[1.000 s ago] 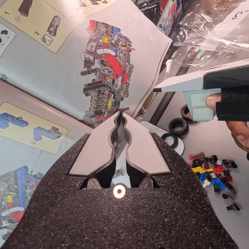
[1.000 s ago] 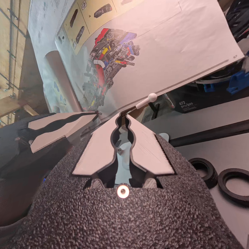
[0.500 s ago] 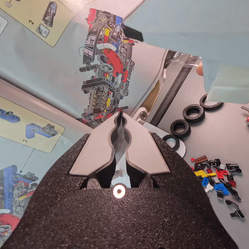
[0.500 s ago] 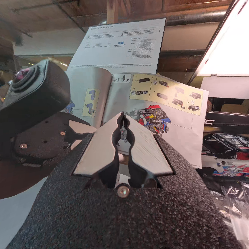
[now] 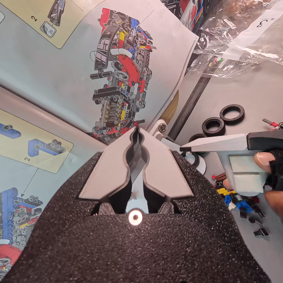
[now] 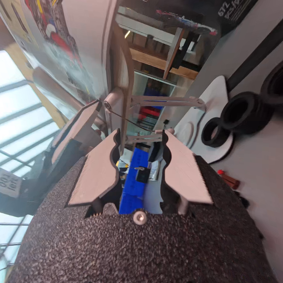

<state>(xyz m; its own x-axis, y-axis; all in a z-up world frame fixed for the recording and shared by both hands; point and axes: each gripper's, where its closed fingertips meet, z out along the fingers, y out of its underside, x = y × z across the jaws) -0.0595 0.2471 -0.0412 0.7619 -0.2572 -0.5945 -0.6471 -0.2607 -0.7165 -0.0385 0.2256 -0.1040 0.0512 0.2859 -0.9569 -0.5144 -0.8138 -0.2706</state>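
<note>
My left gripper [image 5: 137, 129] is shut, with a tiny red and dark pin [image 5: 138, 122] at its tips. It is held in front of the open instruction booklet [image 5: 61, 73], at the lower end of the printed model picture. My right gripper [image 6: 140, 131] is open and empty, low beside the white book stand [image 6: 214, 98]. The stand's thin wire page arm [image 6: 130, 121] ends near its right fingertip. In the left wrist view my right gripper [image 5: 185, 148] comes in from the right, held by a hand. The left gripper also shows in the right wrist view [image 6: 85, 122].
Black rubber tyres [image 5: 232, 112] [image 6: 214, 133] lie on the grey table by the stand's base. A pile of small coloured pieces [image 5: 238, 200] lies at the right. Clear plastic bags [image 5: 245, 38] lie at the back right. A brown piece [image 6: 229, 182] lies near my right gripper. The brown piece [image 6: 229, 182] lies some 9 cm from my right tips, 20 cm from my left tips. It is also in sight in the left wrist view [image 5: 223, 173].
My right gripper has opened and swung down from in front of the booklet to beside the stand's base. My left gripper stays shut at the same place on the page.
</note>
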